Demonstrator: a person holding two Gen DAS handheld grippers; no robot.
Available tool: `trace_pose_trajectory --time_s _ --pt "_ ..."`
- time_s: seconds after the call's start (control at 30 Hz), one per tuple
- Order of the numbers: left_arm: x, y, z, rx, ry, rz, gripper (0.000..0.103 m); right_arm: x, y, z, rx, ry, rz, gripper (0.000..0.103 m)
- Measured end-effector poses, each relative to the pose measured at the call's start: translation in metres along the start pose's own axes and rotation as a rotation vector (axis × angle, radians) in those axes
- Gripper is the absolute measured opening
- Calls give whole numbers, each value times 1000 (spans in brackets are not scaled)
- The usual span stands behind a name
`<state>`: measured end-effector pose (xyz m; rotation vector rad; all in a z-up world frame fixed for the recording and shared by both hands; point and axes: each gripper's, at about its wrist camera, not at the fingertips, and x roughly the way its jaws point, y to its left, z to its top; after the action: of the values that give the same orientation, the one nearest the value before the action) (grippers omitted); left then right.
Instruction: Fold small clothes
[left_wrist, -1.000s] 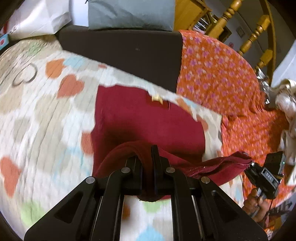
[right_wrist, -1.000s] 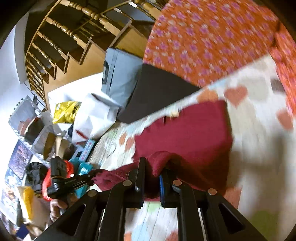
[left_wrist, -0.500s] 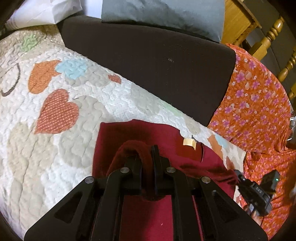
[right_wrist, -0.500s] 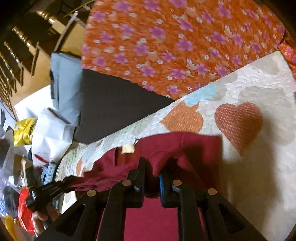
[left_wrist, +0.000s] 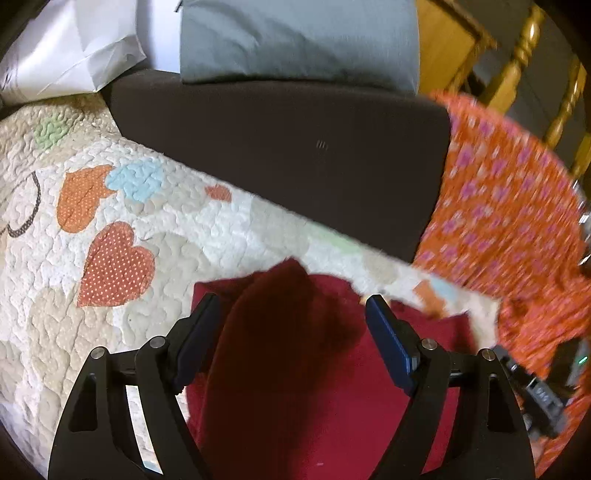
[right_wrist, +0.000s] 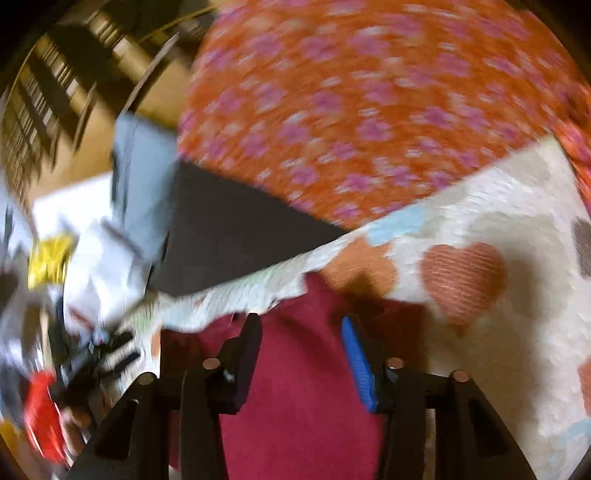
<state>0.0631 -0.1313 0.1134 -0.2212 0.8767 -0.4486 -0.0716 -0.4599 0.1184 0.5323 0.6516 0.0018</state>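
Your left gripper (left_wrist: 291, 314) and right gripper (right_wrist: 301, 332) gape empty over the red garment (left_wrist: 317, 387); its raised hump, seemingly loose, may unfold.

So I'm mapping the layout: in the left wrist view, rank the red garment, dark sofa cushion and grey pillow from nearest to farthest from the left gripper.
1. Red garment, lying between the open fingers of the left gripper.
2. Dark sofa cushion, ahead, past the heart quilt.
3. Grey pillow, behind the cushion, at the top.
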Motion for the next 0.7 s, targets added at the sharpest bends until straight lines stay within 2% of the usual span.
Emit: trace_pose_trajectory --time_s 0.1,0.27,0.33,0.37,0.43,0.5,0.63,0.7 --pt "21 5 -4 2 37 60 81 30 14 -4 -88 52 -87 31" --pt "58 34 6 -114 80 131 81 68 -23 4 17 80 -199 29" --pt "71 43 8 -147 99 141 81 88 -31 4 -3 145 -234 27" --pt "77 45 8 -144 116 147 81 90 -27 4 -45 126 -254 27" --pt "87 49 6 -134 155 164 81 91 -19 5 -100 129 -280 27" --pt "86 51 3 -139 140 158 81 86 -15 3 -108 130 -277 27" --pt "75 46 5 -117 130 183 81 48 -2 -7 -97 103 -222 27" --pt "67 44 6 -114 118 189 81 30 7 -18 -124 100 -228 27"
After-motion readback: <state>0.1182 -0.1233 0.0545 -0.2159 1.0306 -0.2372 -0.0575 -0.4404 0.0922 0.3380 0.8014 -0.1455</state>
